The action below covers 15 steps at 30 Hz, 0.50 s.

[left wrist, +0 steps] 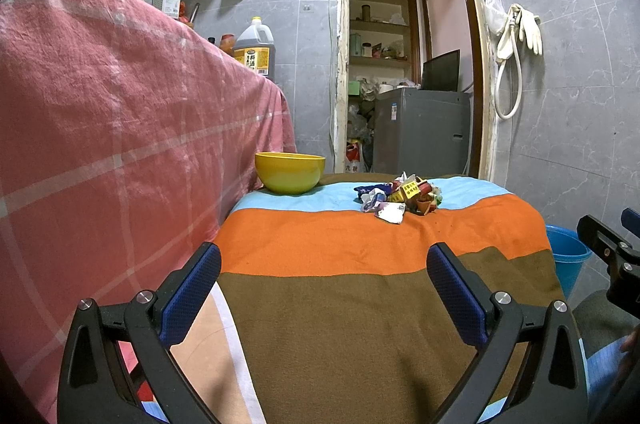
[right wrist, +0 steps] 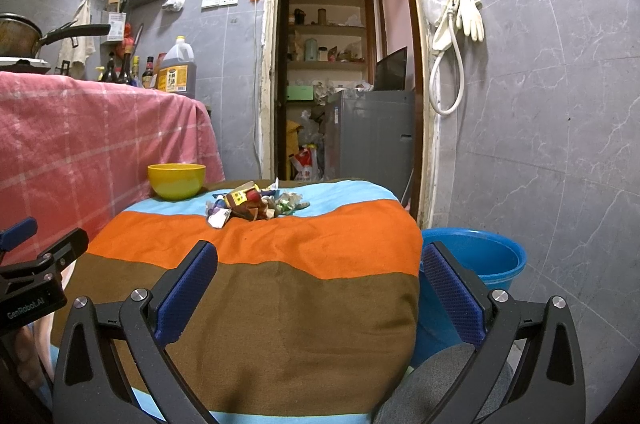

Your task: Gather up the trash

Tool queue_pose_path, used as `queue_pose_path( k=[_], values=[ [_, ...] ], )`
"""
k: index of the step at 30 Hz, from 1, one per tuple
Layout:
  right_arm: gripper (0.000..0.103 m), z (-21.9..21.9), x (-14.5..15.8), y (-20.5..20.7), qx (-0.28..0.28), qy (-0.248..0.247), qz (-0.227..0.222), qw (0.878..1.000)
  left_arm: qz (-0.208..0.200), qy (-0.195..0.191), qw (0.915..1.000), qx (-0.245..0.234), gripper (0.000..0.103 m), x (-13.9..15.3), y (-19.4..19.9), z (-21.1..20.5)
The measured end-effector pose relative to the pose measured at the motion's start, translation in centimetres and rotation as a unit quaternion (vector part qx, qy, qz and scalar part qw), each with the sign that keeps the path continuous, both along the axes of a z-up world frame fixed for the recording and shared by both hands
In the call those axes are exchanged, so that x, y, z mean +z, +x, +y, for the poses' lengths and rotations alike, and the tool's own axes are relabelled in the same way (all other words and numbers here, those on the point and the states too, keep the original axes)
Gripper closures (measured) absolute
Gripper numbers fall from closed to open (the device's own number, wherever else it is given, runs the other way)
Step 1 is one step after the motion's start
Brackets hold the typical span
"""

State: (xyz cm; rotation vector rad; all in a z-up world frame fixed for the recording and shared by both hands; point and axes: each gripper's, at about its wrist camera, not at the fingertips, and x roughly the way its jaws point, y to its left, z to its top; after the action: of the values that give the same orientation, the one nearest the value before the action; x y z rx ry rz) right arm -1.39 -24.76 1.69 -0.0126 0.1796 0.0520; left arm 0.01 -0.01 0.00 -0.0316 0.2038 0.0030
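Trash pile (left wrist: 398, 199) lies at the tabletop's (left wrist: 360, 304) far end, right of the yellow bowl (left wrist: 290, 171), ahead of both empty, spread claws: left claw (left wrist: 324, 288), right claw (right wrist: 320, 288).

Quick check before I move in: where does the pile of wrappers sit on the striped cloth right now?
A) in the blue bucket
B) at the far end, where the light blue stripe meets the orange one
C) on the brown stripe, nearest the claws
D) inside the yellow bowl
B: the pile of wrappers lies at the far end of the striped cloth, on the light blue and orange stripes, beside and apart from the yellow bowl.
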Motion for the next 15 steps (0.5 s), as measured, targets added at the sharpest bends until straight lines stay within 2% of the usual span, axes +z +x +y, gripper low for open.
queue_pose_path(
  k=[15],
  values=[
    [0.0, -0.6, -0.1, 0.8, 0.003, 0.015, 0.009, 1.0, 0.003, -0.018, 0.9998, 0.003, 0.002, 1.2, 1.1, 0.0]
  ],
)
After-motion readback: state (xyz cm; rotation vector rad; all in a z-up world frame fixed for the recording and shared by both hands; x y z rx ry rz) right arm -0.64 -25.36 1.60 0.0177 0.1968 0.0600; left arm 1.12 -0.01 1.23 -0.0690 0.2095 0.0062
